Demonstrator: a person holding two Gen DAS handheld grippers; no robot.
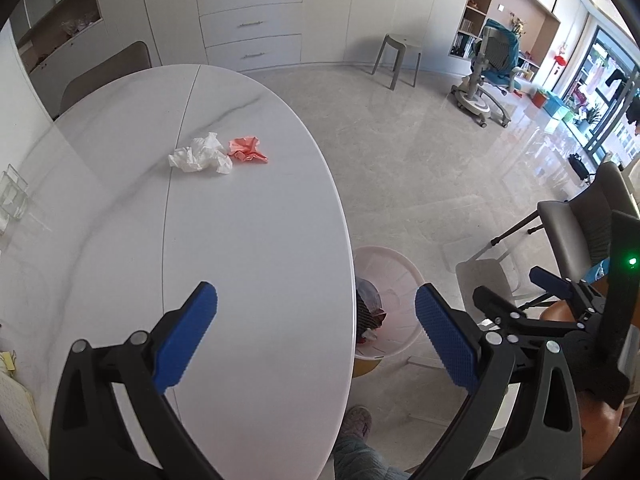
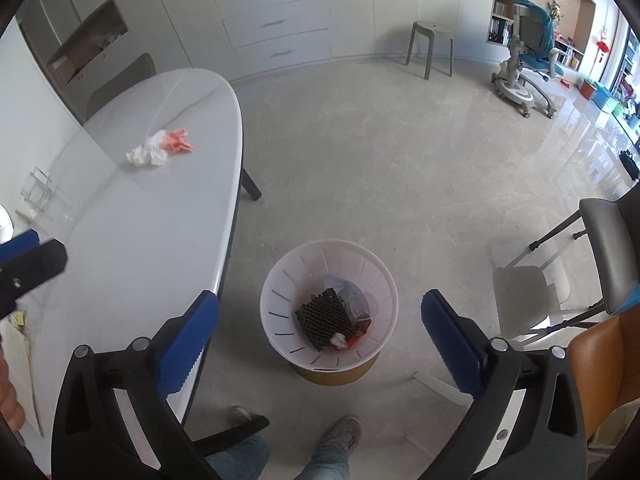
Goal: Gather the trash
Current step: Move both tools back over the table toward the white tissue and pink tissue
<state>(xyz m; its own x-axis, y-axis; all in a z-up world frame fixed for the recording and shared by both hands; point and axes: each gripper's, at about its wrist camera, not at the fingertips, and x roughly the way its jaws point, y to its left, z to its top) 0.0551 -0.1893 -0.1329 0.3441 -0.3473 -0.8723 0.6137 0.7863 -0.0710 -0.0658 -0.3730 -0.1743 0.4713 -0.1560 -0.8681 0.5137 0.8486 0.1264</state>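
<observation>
A crumpled white tissue (image 1: 202, 153) and a crumpled pink wrapper (image 1: 247, 149) lie side by side on the white oval table (image 1: 120, 208); both also show in the right wrist view, tissue (image 2: 147, 153) and wrapper (image 2: 179, 142). My left gripper (image 1: 316, 336) is open and empty over the table's near edge. My right gripper (image 2: 320, 336) is open and empty above the white waste bin (image 2: 280, 280) on the floor, which holds black foam netting (image 2: 324, 316), clear plastic and other scraps. The bin rim (image 1: 394, 264) shows beside the table in the left wrist view.
Grey chairs stand at the right (image 2: 608, 248). A grey stool (image 2: 432, 46) and a blue desk chair (image 2: 528, 60) stand far back by white cabinets (image 2: 280, 16). Clear glass items (image 1: 12, 196) sit on the table's left edge. The person's feet (image 2: 344, 432) are below.
</observation>
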